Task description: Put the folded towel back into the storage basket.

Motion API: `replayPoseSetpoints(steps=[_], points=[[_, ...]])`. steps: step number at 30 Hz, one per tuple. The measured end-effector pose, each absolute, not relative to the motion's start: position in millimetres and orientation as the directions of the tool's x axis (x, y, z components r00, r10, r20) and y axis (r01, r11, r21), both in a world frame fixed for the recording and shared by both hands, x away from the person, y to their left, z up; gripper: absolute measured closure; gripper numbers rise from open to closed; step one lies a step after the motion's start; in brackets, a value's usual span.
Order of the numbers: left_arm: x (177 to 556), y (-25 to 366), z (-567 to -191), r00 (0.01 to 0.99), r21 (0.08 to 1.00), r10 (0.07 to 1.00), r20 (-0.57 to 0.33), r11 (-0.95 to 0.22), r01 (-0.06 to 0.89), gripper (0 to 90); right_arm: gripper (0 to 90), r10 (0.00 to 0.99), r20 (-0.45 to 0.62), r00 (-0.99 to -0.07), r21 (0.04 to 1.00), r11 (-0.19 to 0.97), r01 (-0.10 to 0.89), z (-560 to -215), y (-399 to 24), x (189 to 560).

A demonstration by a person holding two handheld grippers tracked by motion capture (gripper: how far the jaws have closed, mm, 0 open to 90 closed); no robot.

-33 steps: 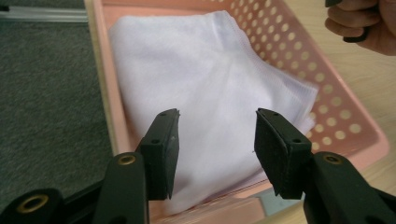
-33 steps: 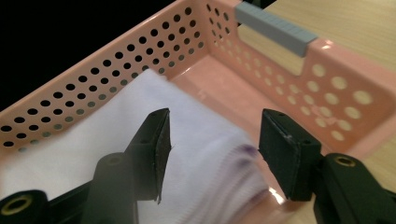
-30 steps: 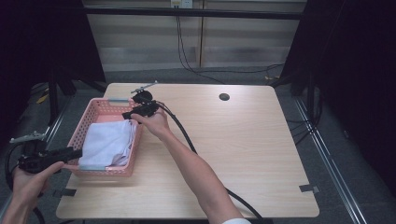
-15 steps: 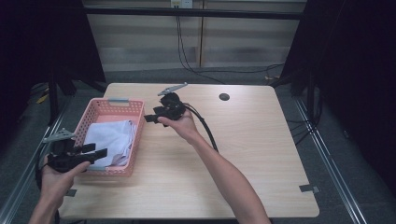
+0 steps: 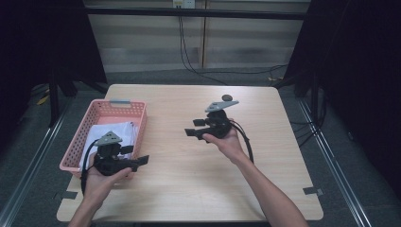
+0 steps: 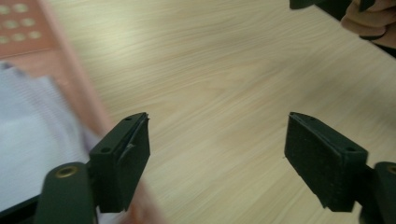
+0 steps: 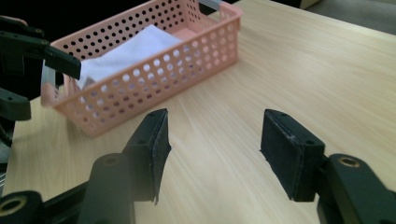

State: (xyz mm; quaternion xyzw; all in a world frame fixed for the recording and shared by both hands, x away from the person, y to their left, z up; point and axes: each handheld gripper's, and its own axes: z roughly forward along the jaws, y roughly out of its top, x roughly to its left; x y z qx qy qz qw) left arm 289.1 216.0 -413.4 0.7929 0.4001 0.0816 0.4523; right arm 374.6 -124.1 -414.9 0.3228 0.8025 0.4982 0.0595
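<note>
A pink perforated basket (image 5: 141, 120) stands at the table's left with a folded white cloth (image 5: 111, 135) inside. My left gripper (image 5: 136, 155) hovers over the basket's near right corner and points right. Its jaws have just been opening and stand wide with nothing between them (image 6: 217, 158); the basket rim (image 6: 70, 74) and cloth (image 6: 32, 130) lie blurred at their left. My right gripper (image 5: 194, 127) is over the table's middle, pointing left, open and empty (image 7: 215, 149). It faces the basket (image 7: 163, 79), the cloth (image 7: 130, 51) and the left gripper (image 7: 28, 60).
A small dark round object (image 5: 227, 98) lies near the table's far edge, just behind the right gripper's grey plate. A black cable (image 5: 246, 142) trails from the right gripper along the forearm. Bare wooden tabletop (image 5: 198, 184) lies between and in front of the hands.
The right gripper has drawn away from the basket's far end to the table's middle. The left hand has come in from beyond the table's left edge to the basket's near corner.
</note>
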Motion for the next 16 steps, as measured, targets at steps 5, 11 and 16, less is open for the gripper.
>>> replayPoseSetpoints(steps=[5, 11, 16], points=[[282, 195, -425, 0.682, 0.775, 0.687, -0.251, -0.279, 0.567, 19.2, 41.3, 0.614, 0.215, -0.760, 0.835, 0.289, 0.469, -419, -163, 346], [270, 183, -443, 0.701, 0.762, 0.675, -0.229, -0.323, 0.560, 19.0, 39.9, 0.656, 0.206, -0.726, 0.832, 0.273, 0.483, -433, -206, 306], [271, 176, -453, 0.698, 0.728, 0.663, -0.271, -0.334, 0.599, 17.9, 37.5, 0.697, 0.205, -0.687, 0.832, 0.246, 0.497, -442, -232, 292]])
